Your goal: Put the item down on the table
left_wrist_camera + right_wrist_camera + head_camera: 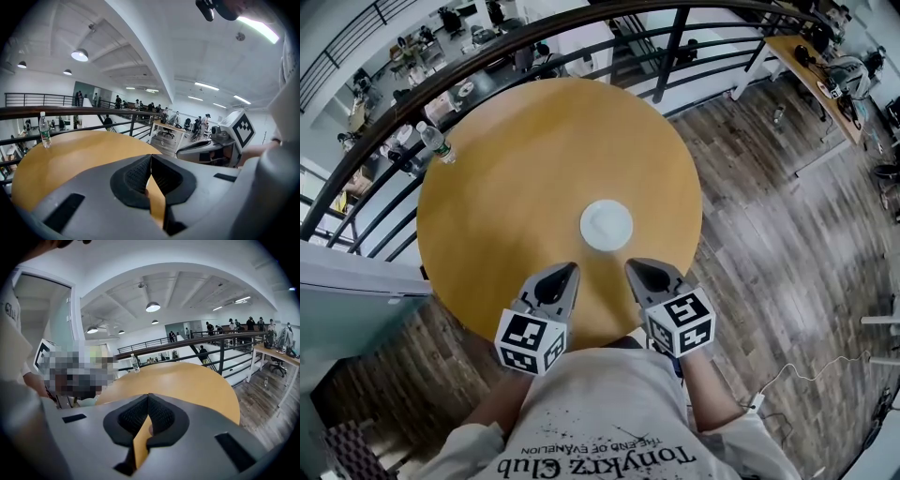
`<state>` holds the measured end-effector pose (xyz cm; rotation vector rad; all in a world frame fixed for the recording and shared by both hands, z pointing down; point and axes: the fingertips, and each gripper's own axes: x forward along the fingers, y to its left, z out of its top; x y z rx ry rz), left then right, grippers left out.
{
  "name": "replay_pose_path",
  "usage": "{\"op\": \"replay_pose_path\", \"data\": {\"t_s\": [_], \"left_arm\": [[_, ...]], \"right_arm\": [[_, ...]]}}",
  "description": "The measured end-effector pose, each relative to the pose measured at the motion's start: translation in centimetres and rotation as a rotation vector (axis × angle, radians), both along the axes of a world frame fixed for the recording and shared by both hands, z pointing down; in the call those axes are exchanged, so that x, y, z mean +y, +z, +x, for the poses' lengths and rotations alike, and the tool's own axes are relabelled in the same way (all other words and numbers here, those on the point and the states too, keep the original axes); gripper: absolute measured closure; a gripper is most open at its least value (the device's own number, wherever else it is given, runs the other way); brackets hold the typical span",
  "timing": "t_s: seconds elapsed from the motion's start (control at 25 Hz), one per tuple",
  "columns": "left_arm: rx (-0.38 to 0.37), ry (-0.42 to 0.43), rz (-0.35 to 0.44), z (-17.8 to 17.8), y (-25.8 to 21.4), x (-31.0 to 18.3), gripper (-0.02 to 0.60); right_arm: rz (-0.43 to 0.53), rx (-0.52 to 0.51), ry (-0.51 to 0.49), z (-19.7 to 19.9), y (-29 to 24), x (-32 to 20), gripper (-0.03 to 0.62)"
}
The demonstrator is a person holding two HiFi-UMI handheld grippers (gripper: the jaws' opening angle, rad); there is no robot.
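White disc [607, 225] rests on the wooden worktop [516, 169]; left tool [571, 269] and right tool [631, 266] hover closed, empty; set-down seems done, withdrawal next

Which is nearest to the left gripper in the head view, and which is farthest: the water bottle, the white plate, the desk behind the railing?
From the left gripper:
1. White plate, middle of the table, just ahead.
2. Water bottle, table's far left edge.
3. Desk, beyond the railing, far right.
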<state>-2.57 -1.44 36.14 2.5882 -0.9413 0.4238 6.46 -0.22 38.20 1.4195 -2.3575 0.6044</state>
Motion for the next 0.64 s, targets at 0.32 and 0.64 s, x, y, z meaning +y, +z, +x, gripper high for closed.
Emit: {"op": "replay_pose_path", "data": {"t_s": [0.32, 0.64], "left_arm": [[-0.011, 0.000, 0.000, -0.5, 0.3, 0.8, 0.558], [-0.020, -0.010, -0.020, -1.7, 0.8, 0.7, 0.558]], "right_arm": [[-0.005, 0.001, -0.014, -0.4, 0.3, 0.6, 0.569], [-0.027, -0.007, -0.026, -1.5, 0.9, 0.7, 0.569]]}}
